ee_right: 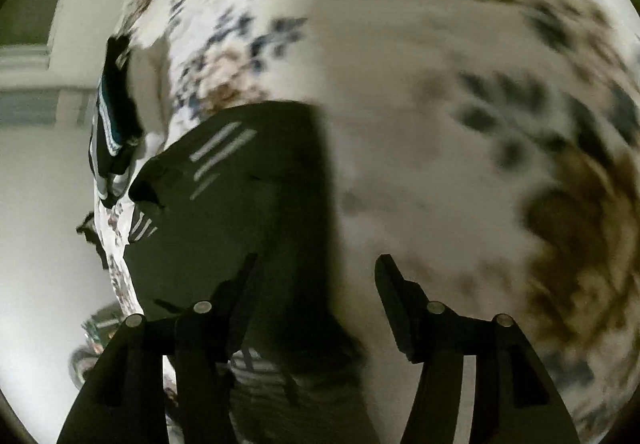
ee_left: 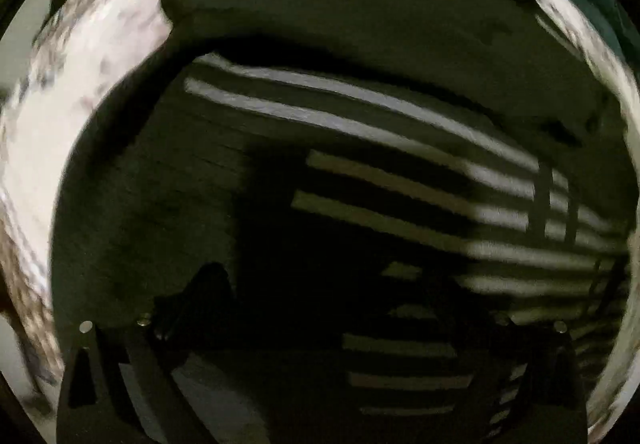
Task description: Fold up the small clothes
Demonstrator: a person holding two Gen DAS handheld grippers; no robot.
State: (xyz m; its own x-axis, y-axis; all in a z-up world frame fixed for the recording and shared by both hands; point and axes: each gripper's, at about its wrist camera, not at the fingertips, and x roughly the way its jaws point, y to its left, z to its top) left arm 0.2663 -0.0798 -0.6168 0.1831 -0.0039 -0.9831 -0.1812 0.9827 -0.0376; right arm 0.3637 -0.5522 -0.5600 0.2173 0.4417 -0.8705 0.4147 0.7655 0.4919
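A white cloth printed with blurred blue-grey and brown floral motifs [ee_right: 460, 92] covers the surface below and fills most of the right wrist view; it shows again as a pale curved band [ee_left: 80, 84] along the left edge of the left wrist view. Whether a bed or a table lies under it cannot be told. Beyond the cloth's left edge, a plain pale floor [ee_right: 44, 212] spreads out, evenly lit. Higher up on that side stands light-coloured furniture or wall panelling with horizontal ledges [ee_right: 36, 56], too blurred to identify. The light is soft and bright on the cloth.
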